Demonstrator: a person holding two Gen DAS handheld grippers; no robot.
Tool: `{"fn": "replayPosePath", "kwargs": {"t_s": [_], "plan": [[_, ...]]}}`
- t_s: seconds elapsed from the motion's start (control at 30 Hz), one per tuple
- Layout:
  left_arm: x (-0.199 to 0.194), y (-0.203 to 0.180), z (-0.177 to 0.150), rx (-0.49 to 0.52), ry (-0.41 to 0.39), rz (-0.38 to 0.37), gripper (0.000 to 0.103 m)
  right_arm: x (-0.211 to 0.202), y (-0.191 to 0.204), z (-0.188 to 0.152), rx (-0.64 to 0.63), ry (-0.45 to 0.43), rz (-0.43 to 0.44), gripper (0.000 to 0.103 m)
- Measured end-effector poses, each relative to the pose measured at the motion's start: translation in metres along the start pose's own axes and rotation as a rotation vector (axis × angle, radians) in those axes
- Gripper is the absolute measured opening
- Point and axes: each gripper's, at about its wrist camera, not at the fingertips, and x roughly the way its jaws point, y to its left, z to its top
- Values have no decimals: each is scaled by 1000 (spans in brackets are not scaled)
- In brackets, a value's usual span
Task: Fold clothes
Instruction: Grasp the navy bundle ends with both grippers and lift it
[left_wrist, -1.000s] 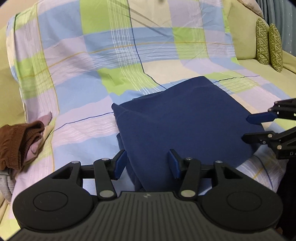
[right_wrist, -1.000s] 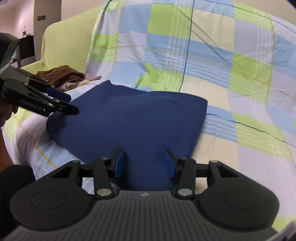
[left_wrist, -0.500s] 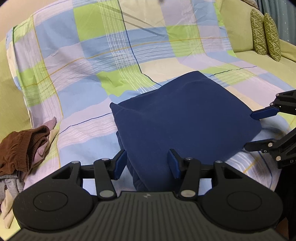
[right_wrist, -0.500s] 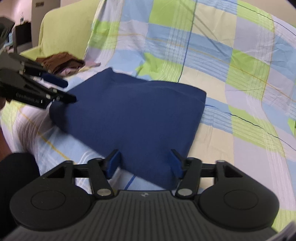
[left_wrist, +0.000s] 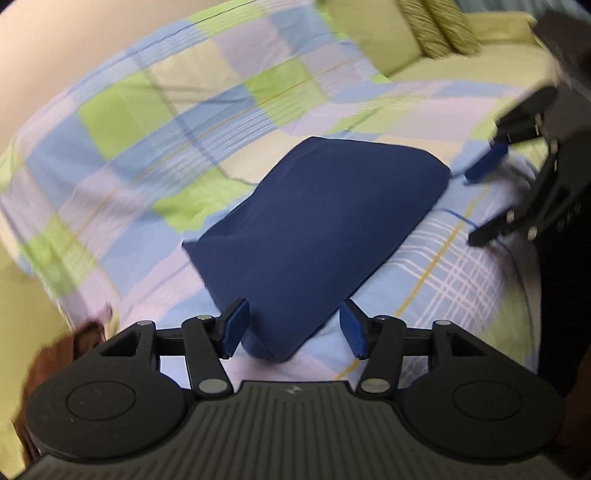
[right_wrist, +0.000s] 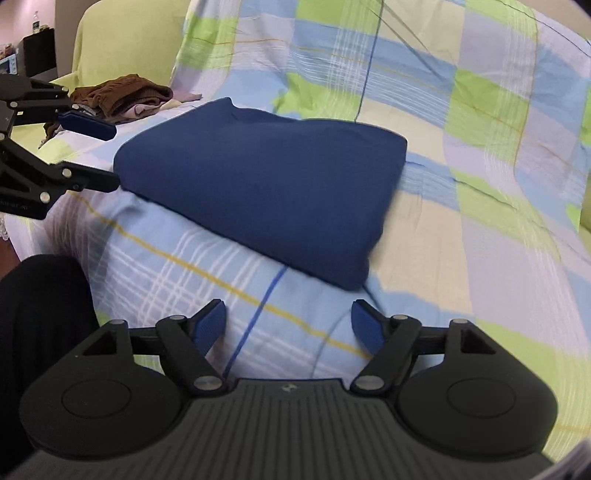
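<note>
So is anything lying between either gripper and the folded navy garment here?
Nothing visible: only bare checked sheet separates the open right gripper and the open left gripper from the navy garment.

Soft, even indoor light fills both views, with no glare and only faint shadows under the folded navy garment (left_wrist: 317, 218) and below the left gripper (left_wrist: 291, 328). The left wrist view is smeared by motion: the checked sheet (left_wrist: 155, 122) behind the garment streaks sideways, the green cushions (left_wrist: 439, 29) beyond it are soft, and the right gripper (left_wrist: 480, 206) beside it is blurred, while the gripper body in the foreground stays sharp. The right wrist view is crisper around the garment (right_wrist: 266, 177), blurring only along its right edge and across the sheet (right_wrist: 491, 155) to that side, and both views bow strongly toward dark rounded corners.
</note>
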Motion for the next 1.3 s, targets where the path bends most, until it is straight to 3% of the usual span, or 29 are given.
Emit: {"fn": "replayPosePath", "kwargs": {"t_s": [0.17, 0.3, 0.33, 0.57, 0.7, 0.8, 1.0, 1.2, 1.27, 1.3], "plan": [[28, -17, 4, 197, -1, 26, 61, -10, 21, 13, -232, -94, -82, 72], [47, -33, 2, 338, 11, 67, 66, 5, 40, 23, -451, -92, -109, 70], [50, -37, 1, 370, 12, 77, 66, 13, 51, 24, -560, -90, -118, 70], [61, -29, -4, 465, 31, 90, 70, 43, 78, 36, -864, -107, -152, 63], [65, -25, -10, 483, 43, 89, 69, 37, 63, 28, -953, -75, -199, 58], [75, -33, -6, 535, 50, 96, 69, 39, 45, 22, -934, -37, -222, 56], [86, -27, 4, 553, 99, 39, 71, 50, 58, 20, -1093, -20, -212, 57], [84, -26, 2, 546, 107, 20, 66, 59, 51, 32, -1037, 2, -160, 59], [83, -27, 1, 547, 110, 21, 65, 63, 49, 38, -970, 25, -181, 66], [82, -28, 0, 547, 110, 20, 64, 67, 49, 42, -948, 40, -212, 76]]}}
